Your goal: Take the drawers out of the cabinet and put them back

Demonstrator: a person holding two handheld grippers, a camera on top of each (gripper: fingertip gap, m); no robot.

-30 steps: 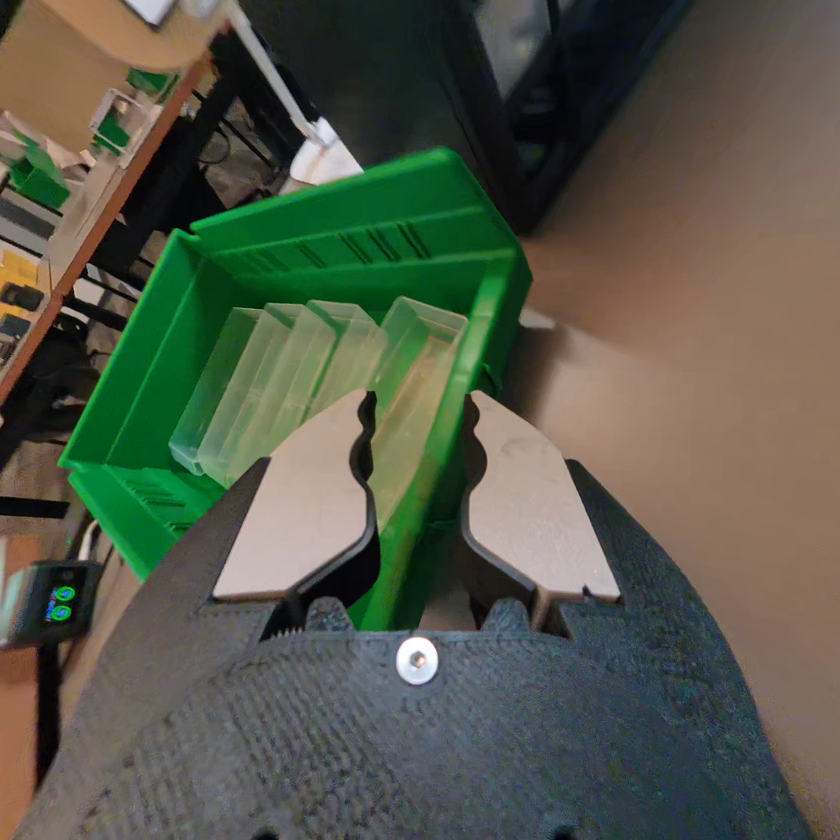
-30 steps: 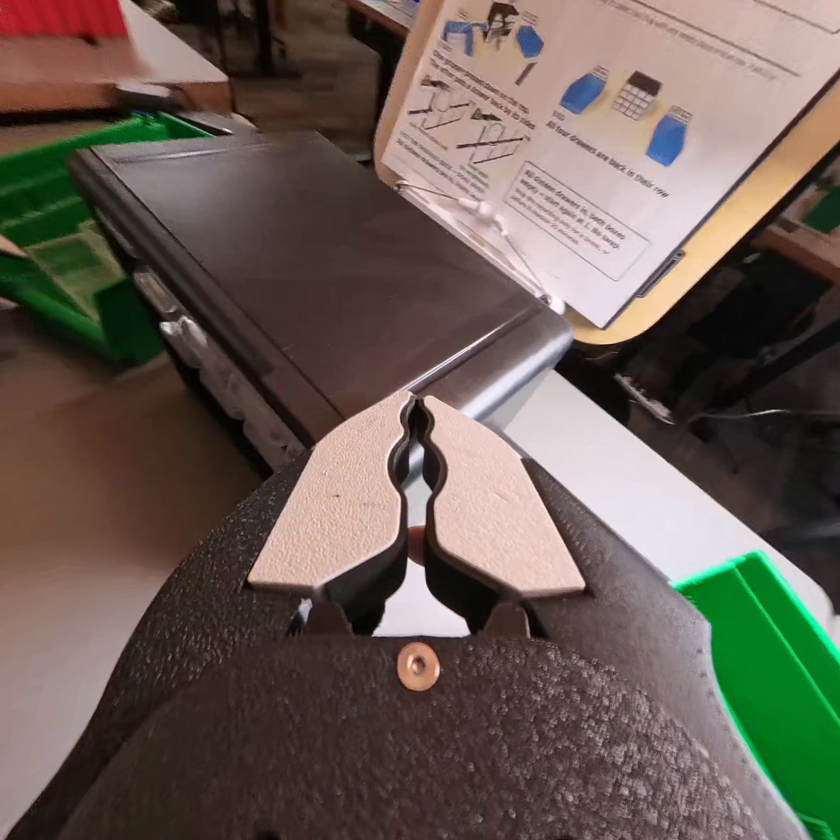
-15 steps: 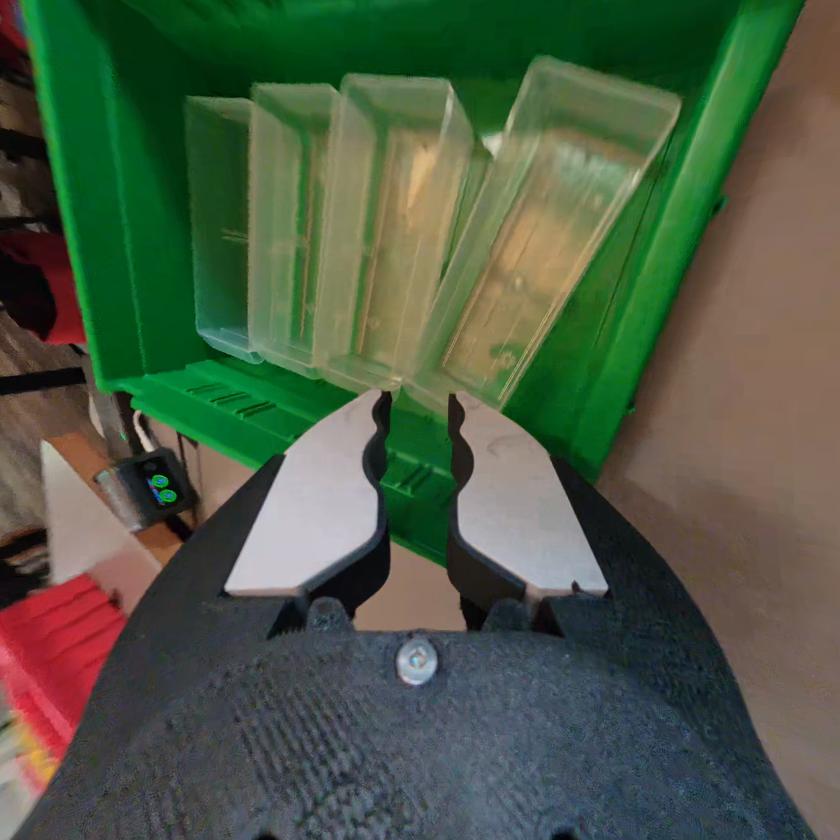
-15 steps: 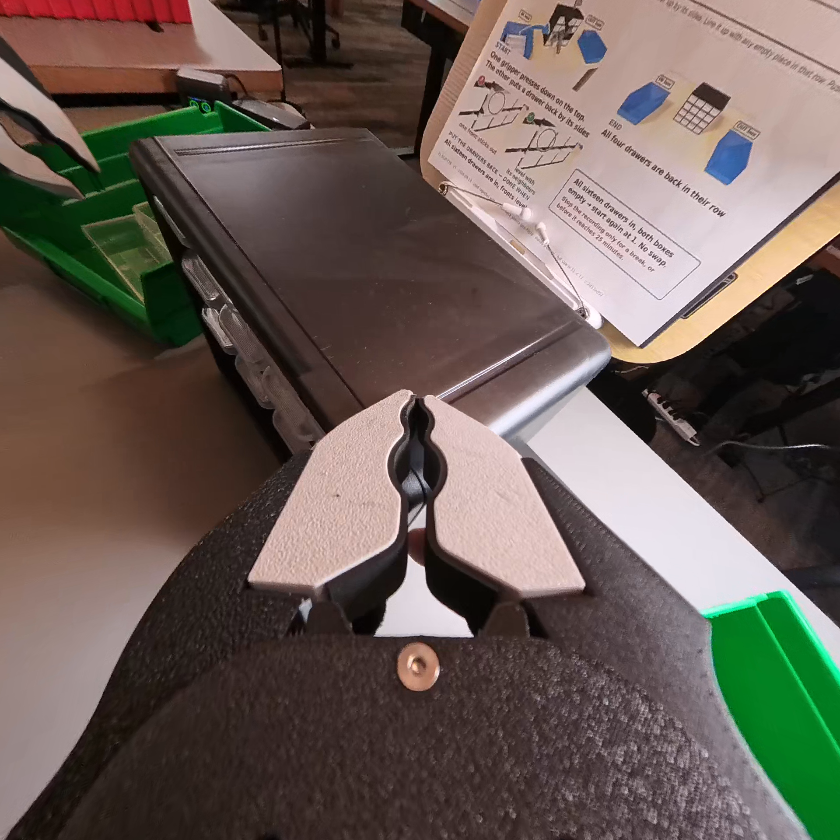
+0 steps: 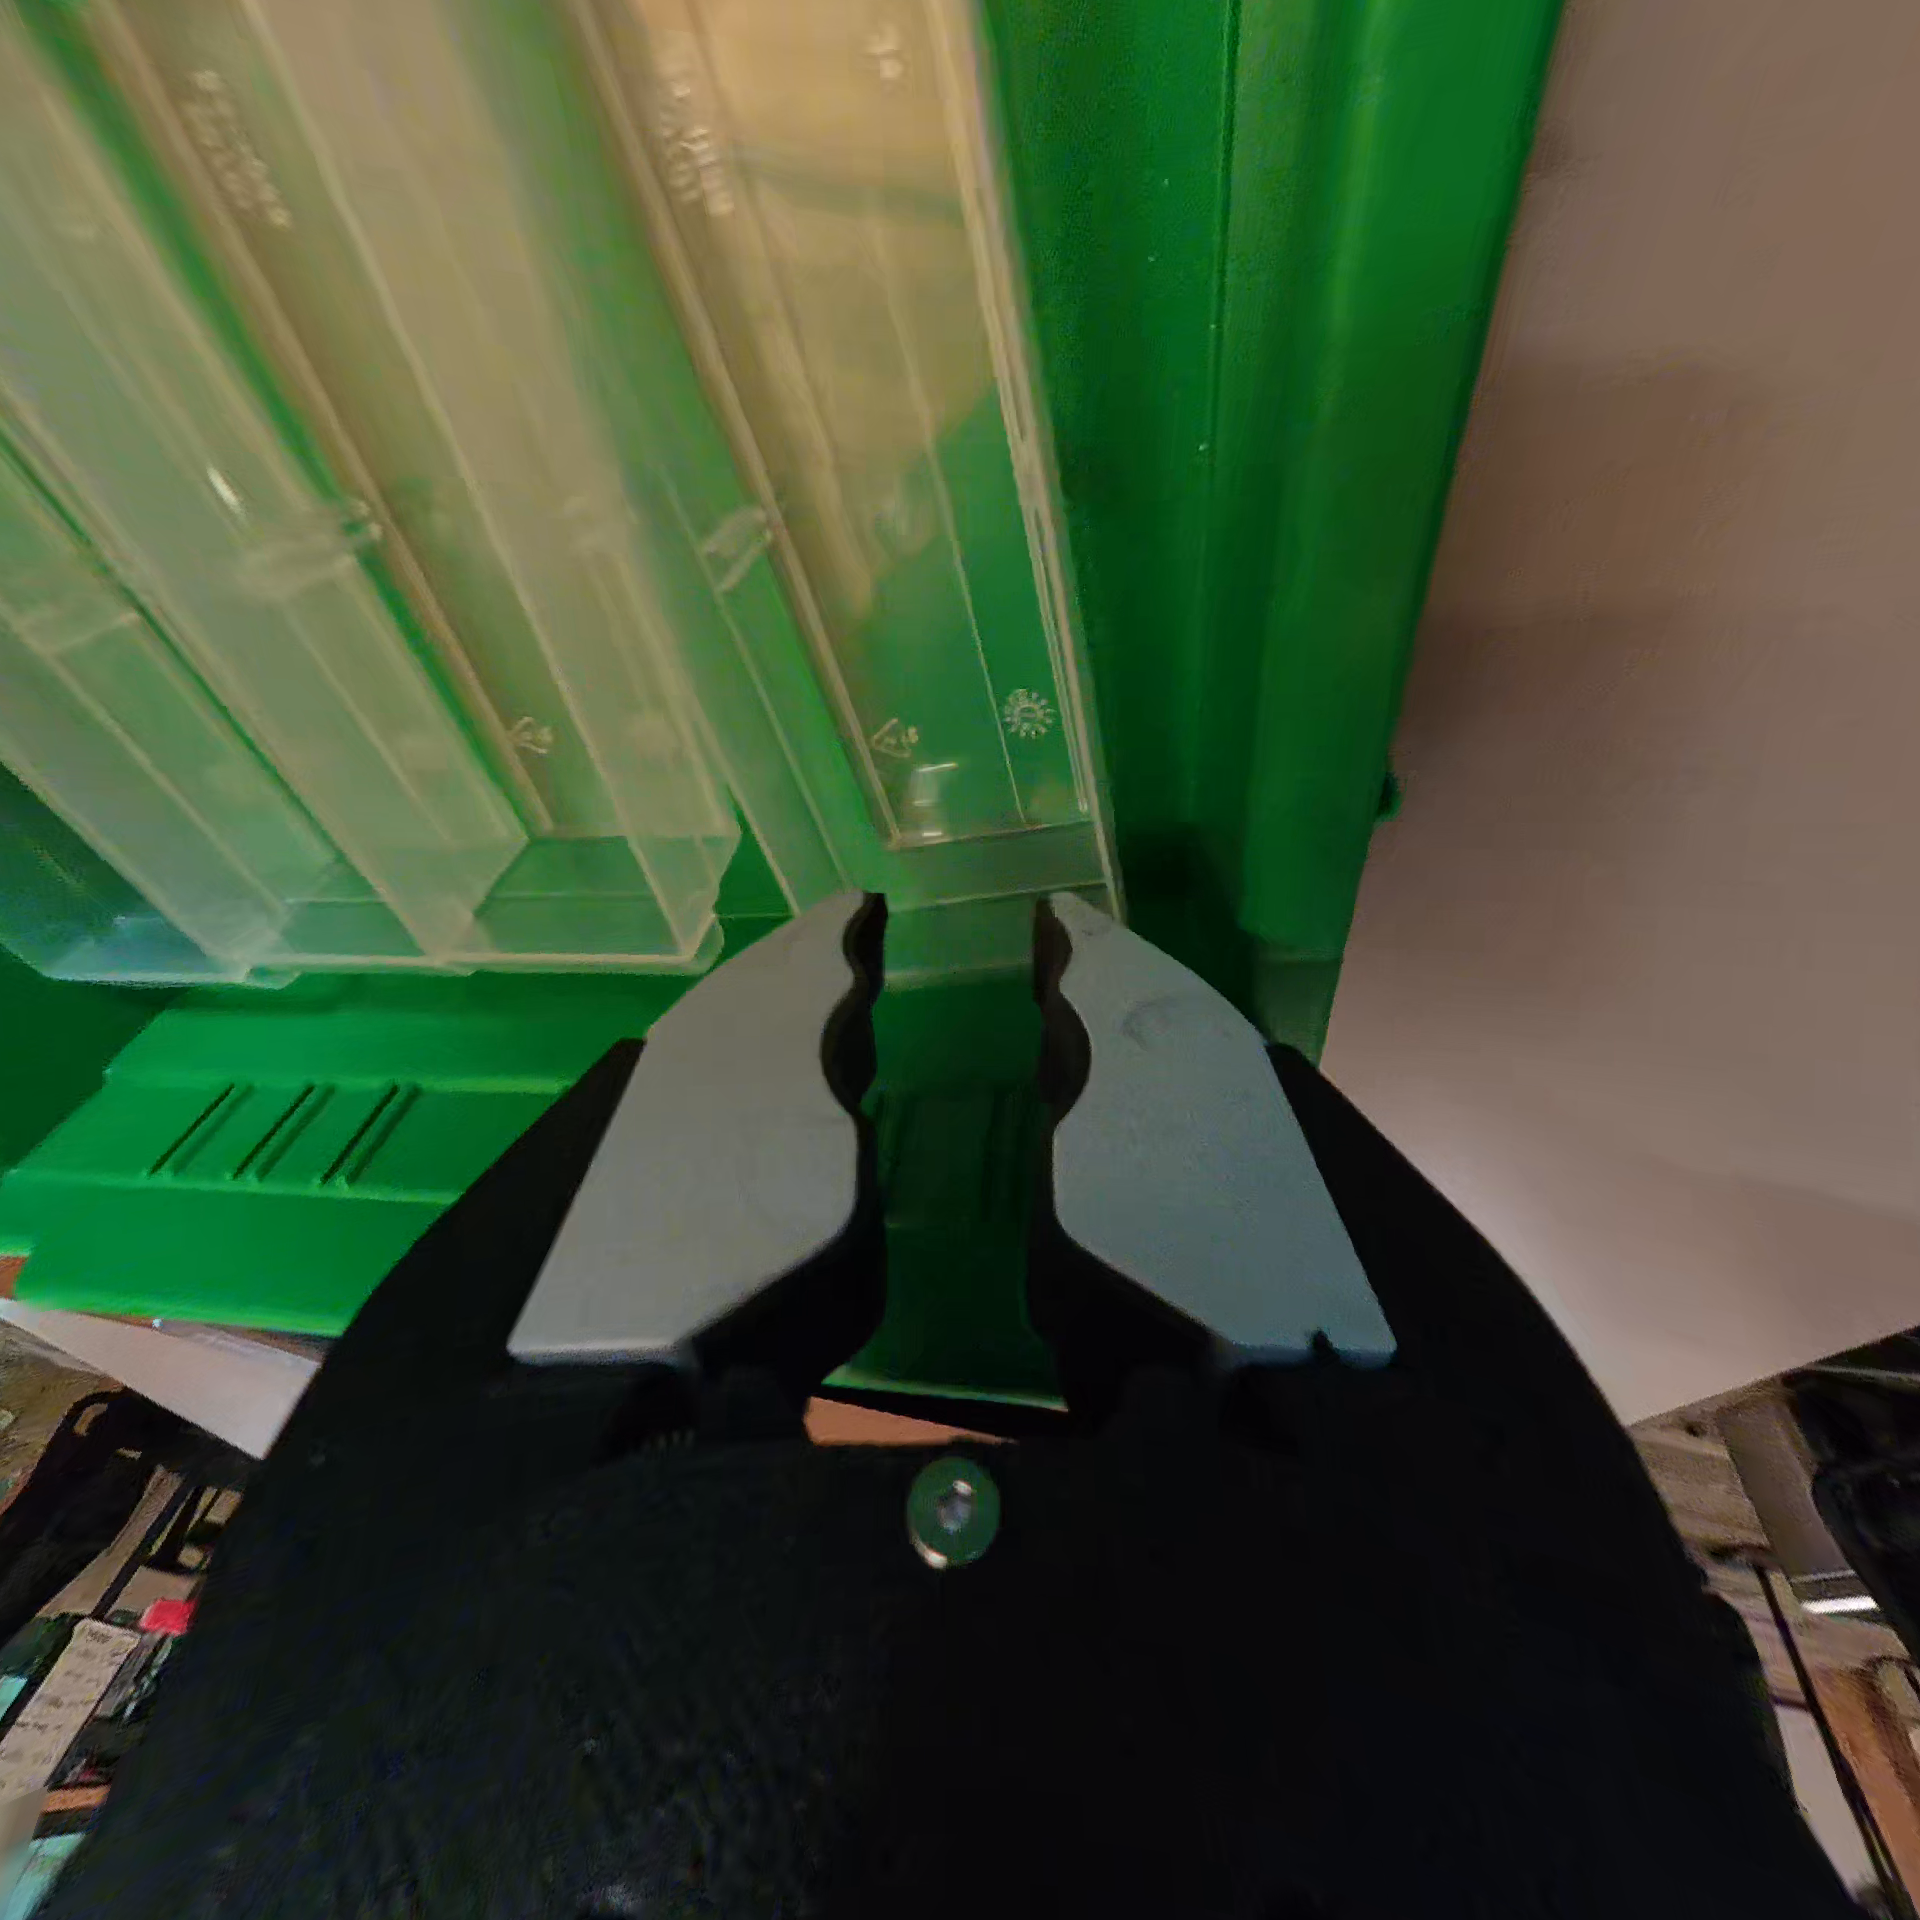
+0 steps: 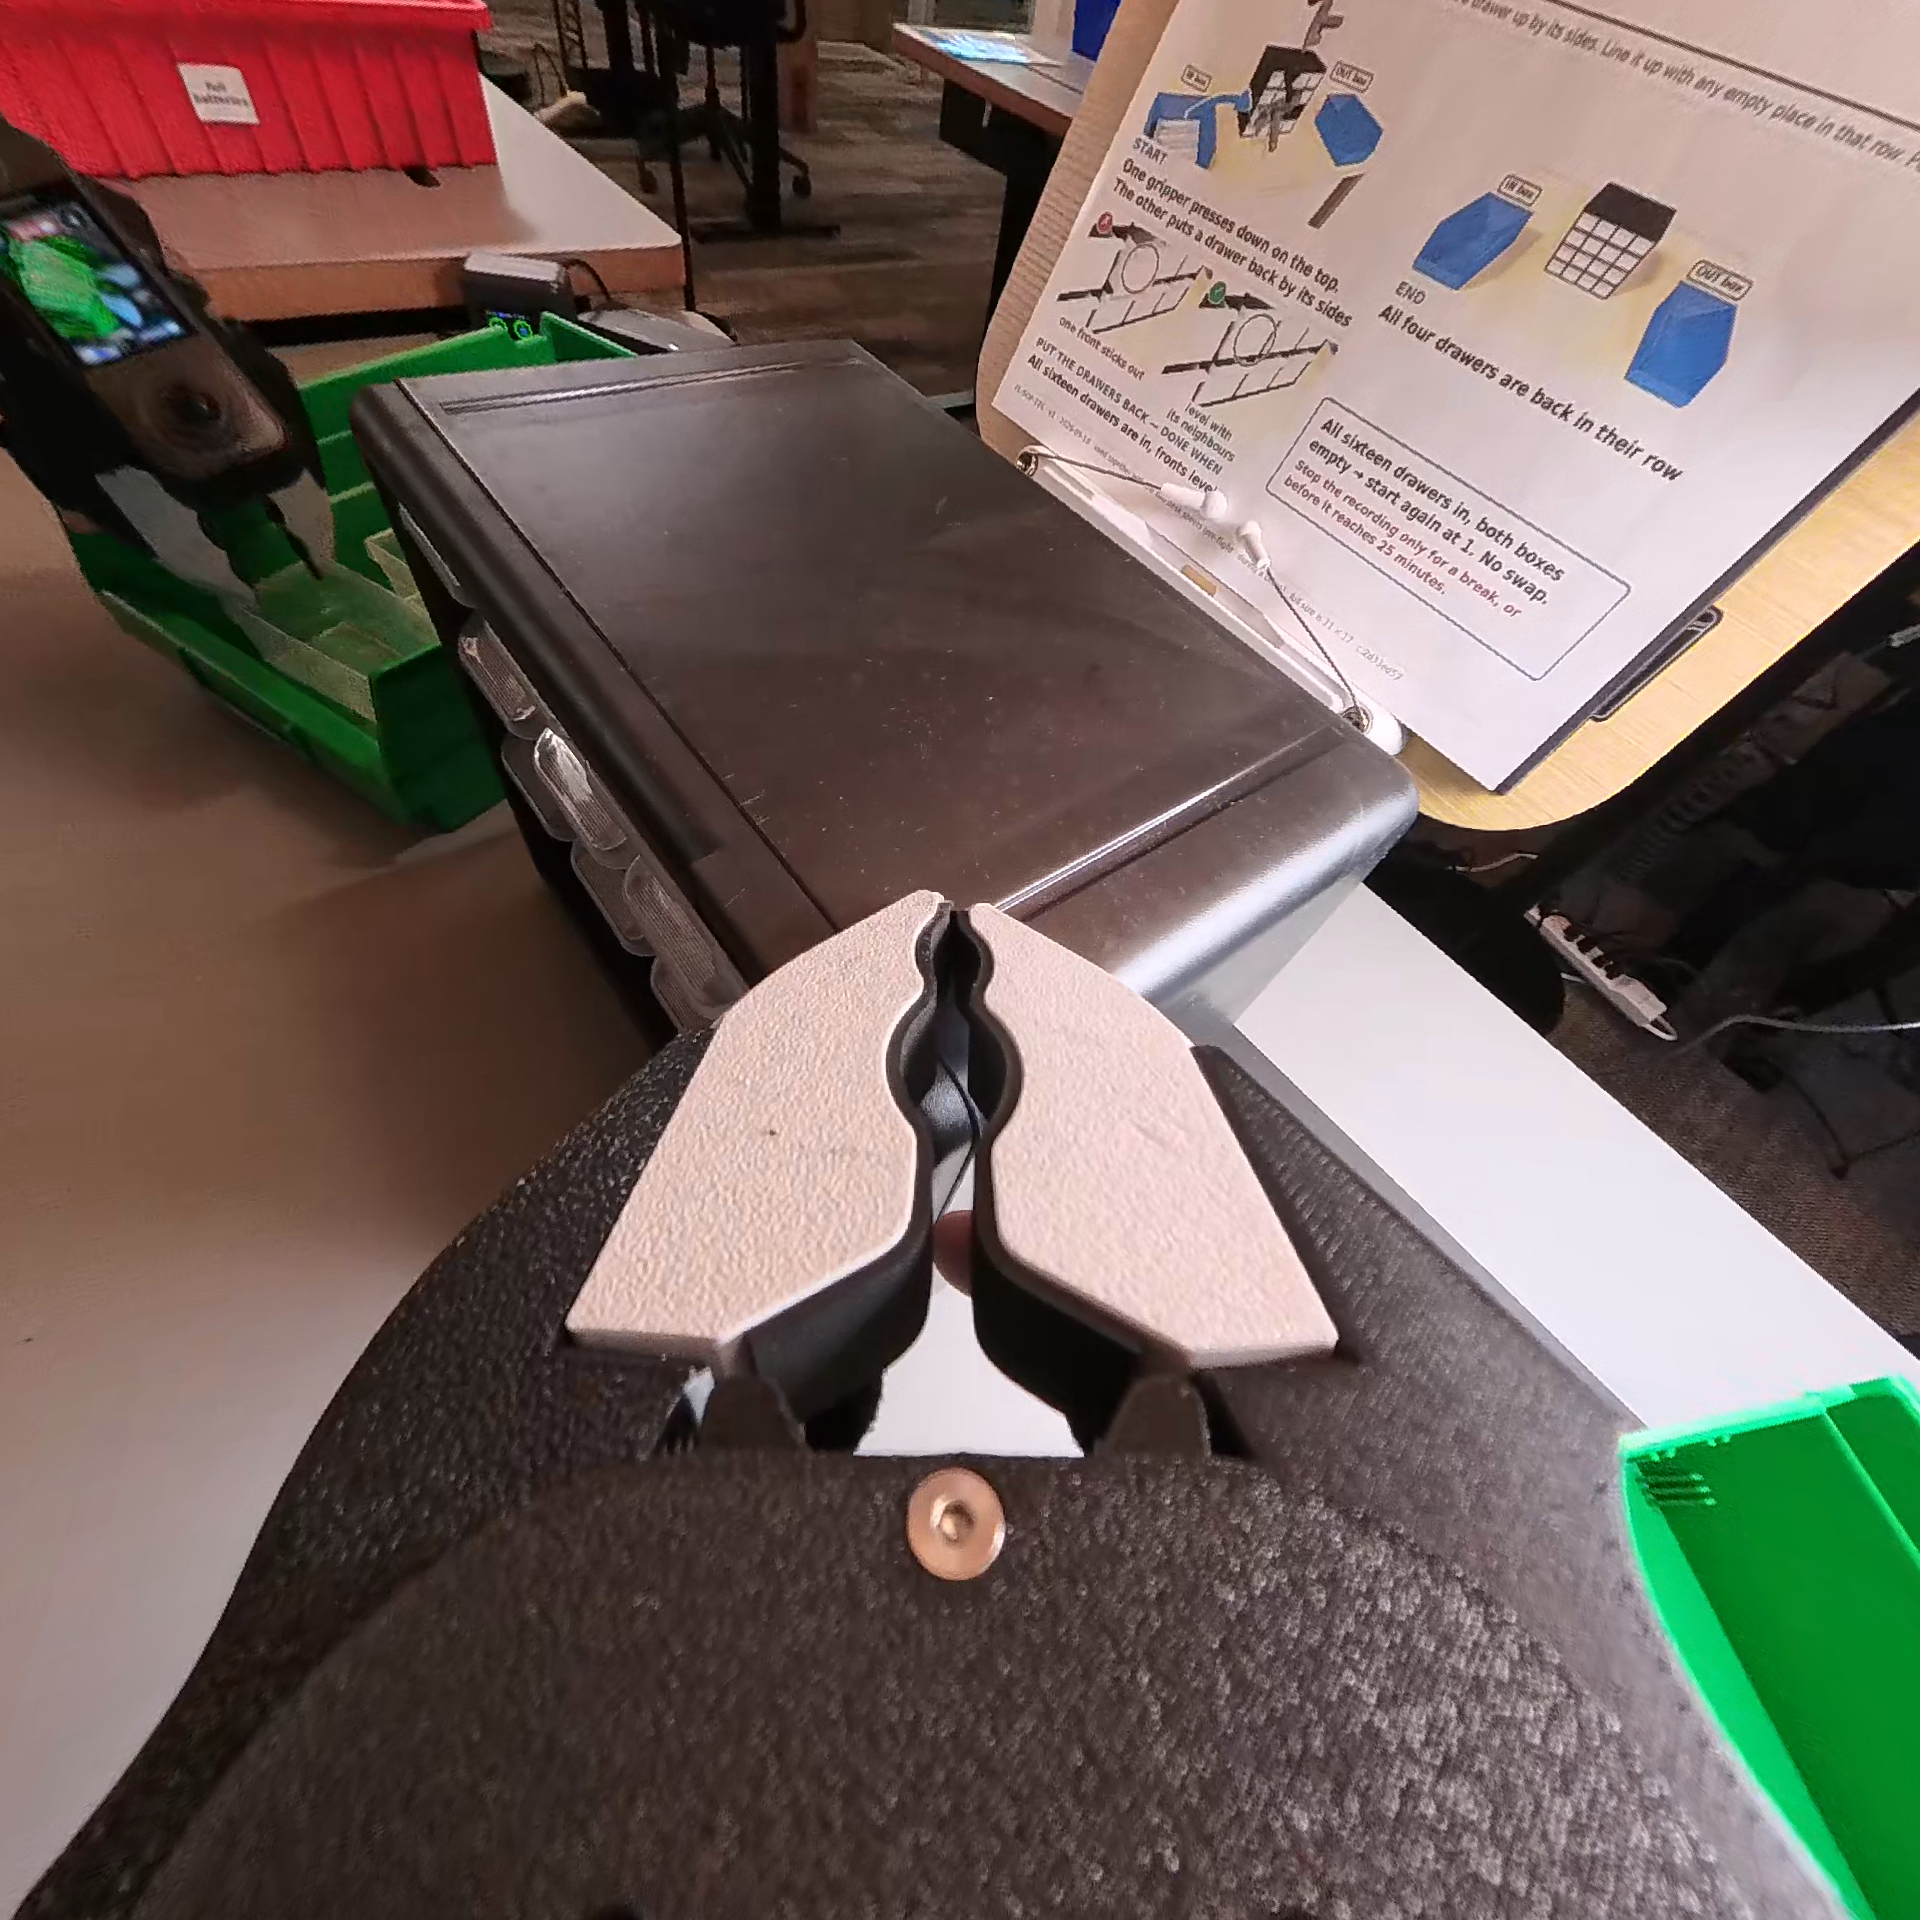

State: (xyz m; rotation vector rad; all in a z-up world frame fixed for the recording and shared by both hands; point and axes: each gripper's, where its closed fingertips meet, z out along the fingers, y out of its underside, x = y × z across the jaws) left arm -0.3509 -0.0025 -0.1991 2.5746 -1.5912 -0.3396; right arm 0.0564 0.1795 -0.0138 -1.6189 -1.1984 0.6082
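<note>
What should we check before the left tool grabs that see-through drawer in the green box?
1. Left tool open: ok, its fingers stand apart.
2. Lined up with the drawer nearest the bin wall: ok, the drawer's near end sits at the fingertips.
3. Fingers on both drawer sides: cannot tell, the tips seem only to reach its end.
4. Room beside the bin wall: cannot tell, the drawer lies close against it.
5. Neighbour drawer out of the way: ok, it lies apart on the other side.
6. Right tool steadying the cabinet: cannot tell, it is shut at the cabinet's top corner, contact hidden.
</note>
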